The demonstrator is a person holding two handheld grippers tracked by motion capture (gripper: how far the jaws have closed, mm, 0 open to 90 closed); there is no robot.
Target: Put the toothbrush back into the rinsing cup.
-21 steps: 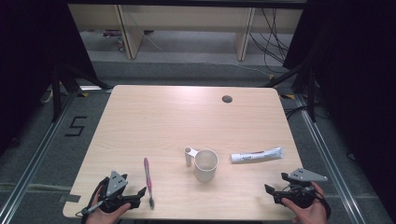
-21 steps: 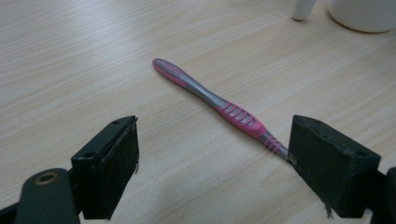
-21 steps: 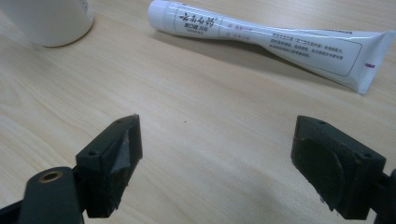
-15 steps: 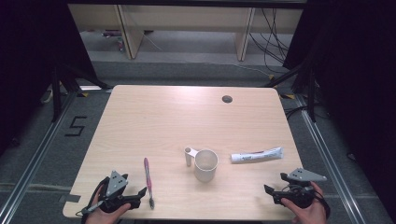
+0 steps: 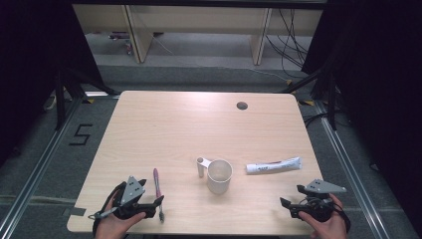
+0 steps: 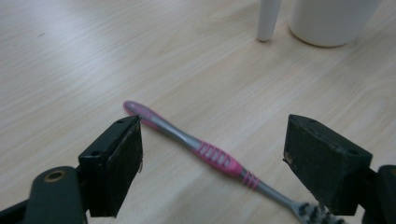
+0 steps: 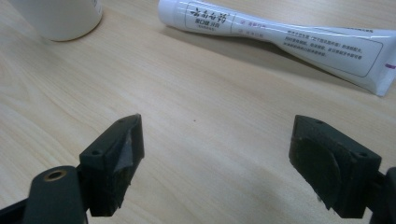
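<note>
Pink-grey toothbrush point(image 6: 211, 155) flat (bristles nearest), white toothpaste tube point(image 7: 280, 32) flat

Left gripper point(image 6: 212, 158) jaws wide apart over pink toothbrush point(image 6: 205, 151) lying on table point(image 6: 70, 60); white cup point(image 6: 329, 21) beyond toothbrush.

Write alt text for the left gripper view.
A pink and grey toothbrush lies flat on a pale wooden table, running diagonally between the two wide-open black jaws of the left gripper, bristles toward the right jaw. At the top edge stand the base of a white cup and its handle.
</note>
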